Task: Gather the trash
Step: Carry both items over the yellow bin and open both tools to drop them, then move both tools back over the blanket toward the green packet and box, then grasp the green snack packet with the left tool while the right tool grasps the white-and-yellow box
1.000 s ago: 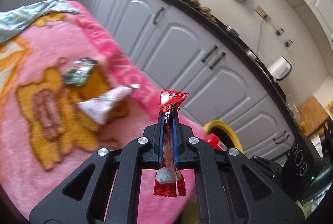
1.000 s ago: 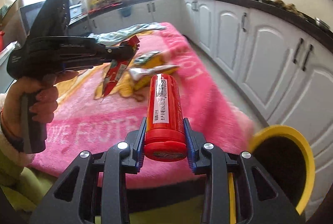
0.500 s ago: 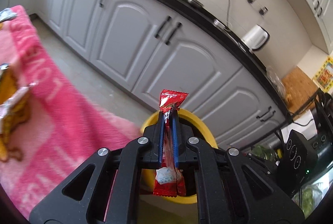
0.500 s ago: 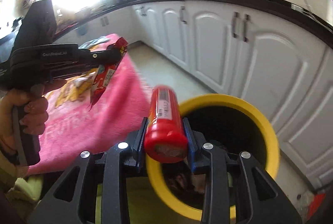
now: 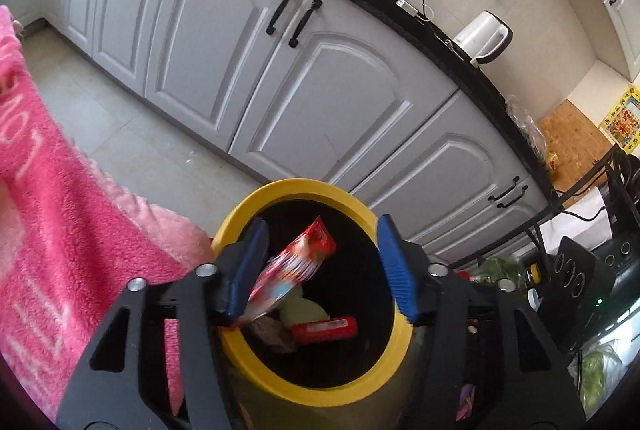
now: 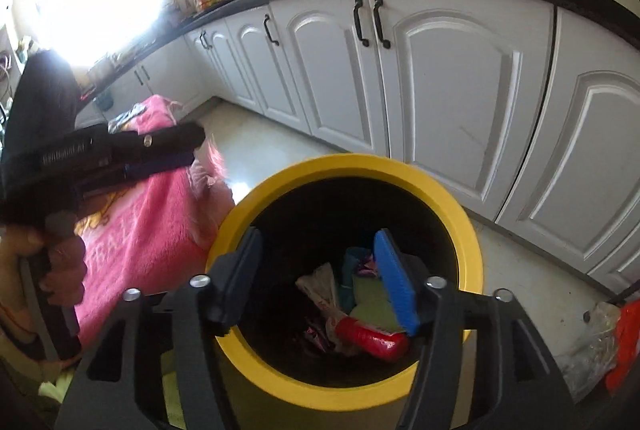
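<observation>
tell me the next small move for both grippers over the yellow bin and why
Probably hold a moment, then swing both back toward the pink blanket. The right gripper has its jaws opening and empty, with the red tube already lying in the yellow bin. The left gripper, jaws opening, has the red wrapper still leaning on one pad above the bin.

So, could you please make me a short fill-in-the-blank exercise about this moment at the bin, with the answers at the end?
1. The rim of the bin is coloured ____.
2. The red snack wrapper is falling between the opening jaws of the ____ gripper.
3. The red tube now lies ____ the bin, below the right gripper.
4. The blanket beside the bin is coloured ____.

Answers: yellow; left; inside; pink
</observation>
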